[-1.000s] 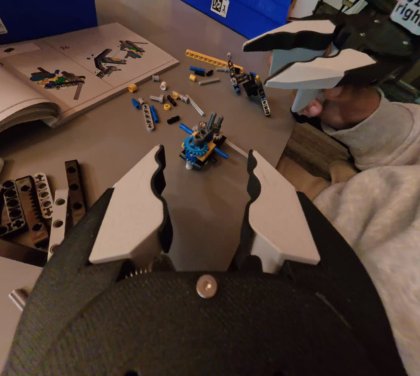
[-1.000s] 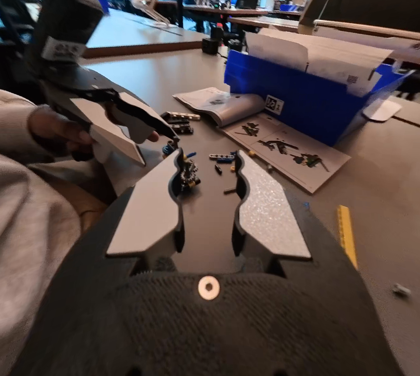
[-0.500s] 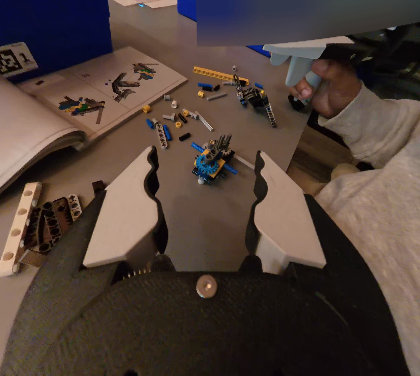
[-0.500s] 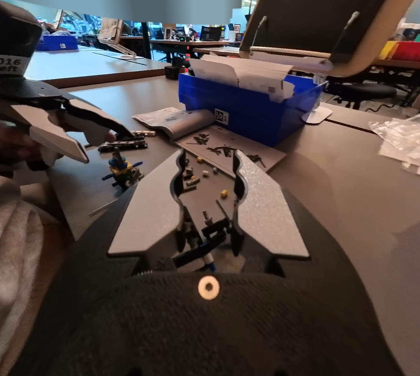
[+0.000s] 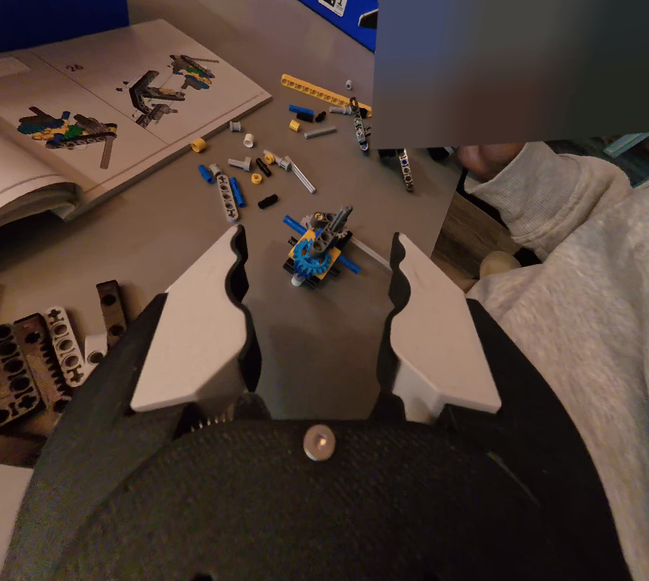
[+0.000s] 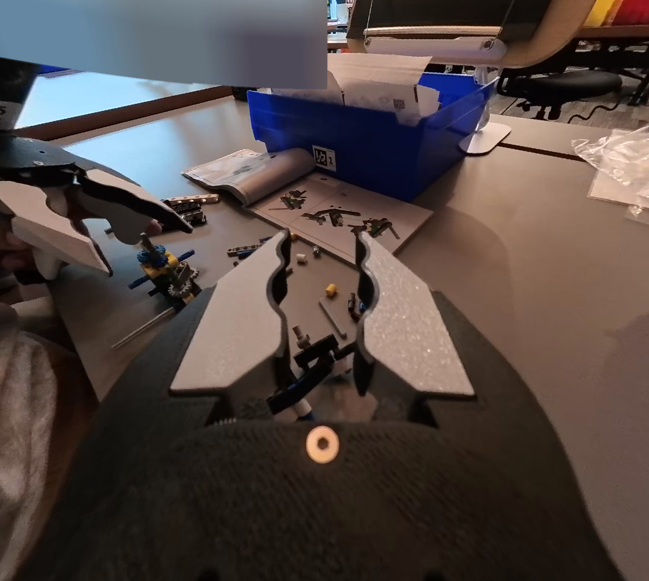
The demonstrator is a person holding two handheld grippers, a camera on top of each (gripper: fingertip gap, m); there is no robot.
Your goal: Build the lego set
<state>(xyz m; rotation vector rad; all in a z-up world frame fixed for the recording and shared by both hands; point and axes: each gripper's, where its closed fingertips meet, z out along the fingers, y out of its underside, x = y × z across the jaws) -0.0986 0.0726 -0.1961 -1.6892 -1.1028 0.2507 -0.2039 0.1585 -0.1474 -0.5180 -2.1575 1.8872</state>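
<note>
A small build with a blue gear, yellow block and blue axle [image 5: 318, 250] stands on the grey table near its edge. My left gripper [image 5: 318, 235] is open, with the build just ahead between its fingertips and not touching them. In the right wrist view the left gripper [image 6: 147, 251] hovers beside this build [image 6: 163, 266]. My right gripper [image 6: 323, 235] is open above a black sub-assembly [image 6: 314, 359] that lies on the table between the finger bases. Whether the fingers touch it cannot be told.
An open instruction booklet [image 5: 140, 101] lies at the left by a blue bin [image 6: 368, 139]. Loose pins and short beams [image 5: 246, 171] and a long yellow beam [image 5: 316, 94] lie beyond the build. Dark and white beams [image 5: 52, 353] lie at the near left. The table edge [image 5: 442, 230] is close on the right. My hands' fingertips stand some 15 cm from each other.
My left gripper has come closer to the gear build, still open. My right gripper swung away from the left one and now sits over the black sub-assembly.
</note>
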